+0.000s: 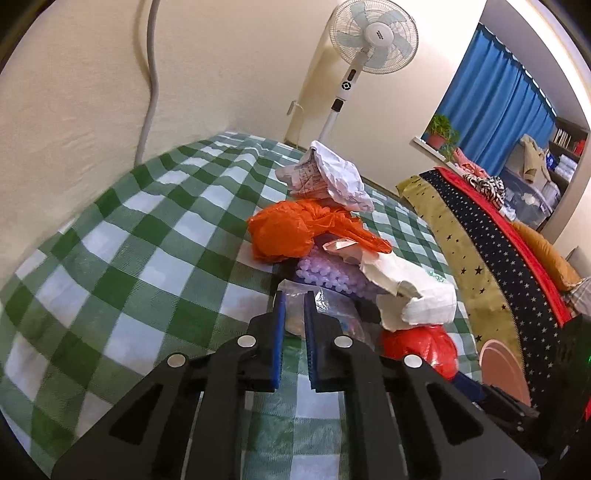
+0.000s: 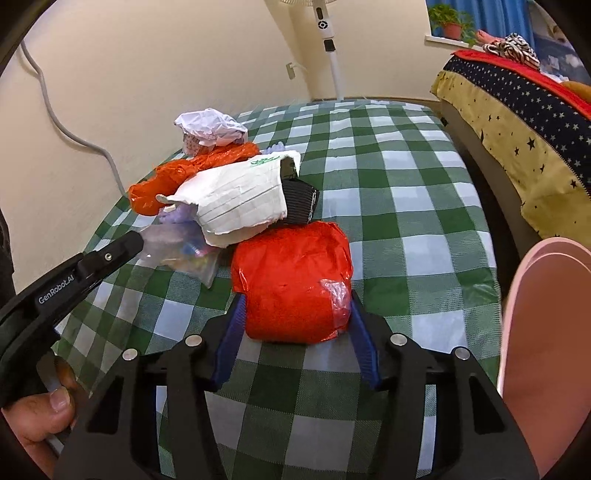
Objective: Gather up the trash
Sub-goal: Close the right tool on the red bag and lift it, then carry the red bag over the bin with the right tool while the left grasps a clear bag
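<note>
Red crinkled plastic, a rounded glossy bundle (image 2: 291,284), sits on the checked cloth (image 2: 388,206) at the near edge of the trash heap; the right gripper (image 2: 295,317) clamps it at both sides. The left gripper (image 1: 294,314) pinches a thin clear bag (image 1: 295,308) just left of the bundle. Step in hand: grasping. The next move probably calls for lifting both pieces clear. Behind the bundle lie stiff white torn paper (image 2: 236,206) and an orange bag (image 2: 166,181).

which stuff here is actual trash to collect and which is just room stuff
Trash: red bag, clear plastic bag, orange bag, torn white paper bag, crumpled paper.

Room stuff: fan, potted plant, star blanket.
</note>
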Motion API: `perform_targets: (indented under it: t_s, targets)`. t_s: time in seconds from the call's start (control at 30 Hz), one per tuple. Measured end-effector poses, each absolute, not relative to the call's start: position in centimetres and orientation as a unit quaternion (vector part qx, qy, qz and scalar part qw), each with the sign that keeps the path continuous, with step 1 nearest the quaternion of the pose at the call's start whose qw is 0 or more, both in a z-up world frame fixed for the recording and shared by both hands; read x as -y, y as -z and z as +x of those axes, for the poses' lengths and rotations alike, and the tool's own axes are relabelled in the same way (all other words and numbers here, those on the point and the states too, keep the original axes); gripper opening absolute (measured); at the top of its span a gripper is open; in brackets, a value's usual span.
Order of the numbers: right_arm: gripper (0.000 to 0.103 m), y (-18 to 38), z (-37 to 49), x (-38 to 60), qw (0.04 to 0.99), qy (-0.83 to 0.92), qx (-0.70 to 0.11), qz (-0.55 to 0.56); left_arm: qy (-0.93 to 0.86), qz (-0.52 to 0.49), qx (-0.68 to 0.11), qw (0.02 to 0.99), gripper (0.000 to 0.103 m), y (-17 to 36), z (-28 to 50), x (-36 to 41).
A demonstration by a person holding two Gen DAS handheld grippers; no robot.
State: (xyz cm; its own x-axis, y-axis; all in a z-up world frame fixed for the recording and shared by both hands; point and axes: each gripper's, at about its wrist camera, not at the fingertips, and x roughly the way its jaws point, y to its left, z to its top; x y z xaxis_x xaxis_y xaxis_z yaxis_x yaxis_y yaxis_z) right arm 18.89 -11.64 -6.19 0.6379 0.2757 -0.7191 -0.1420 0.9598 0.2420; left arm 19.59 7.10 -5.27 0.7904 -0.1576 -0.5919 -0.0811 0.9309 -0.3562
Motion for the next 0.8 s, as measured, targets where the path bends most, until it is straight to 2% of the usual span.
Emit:
perform_targets:
  t_s: [0.8]
  targets:
    - [0.053,-0.1,12.5,15.8,0.926,-0.094,-0.357,0.077,0.029,-0.129,-0.281,0.951,0.006,-0.3,12.8,-5.9]
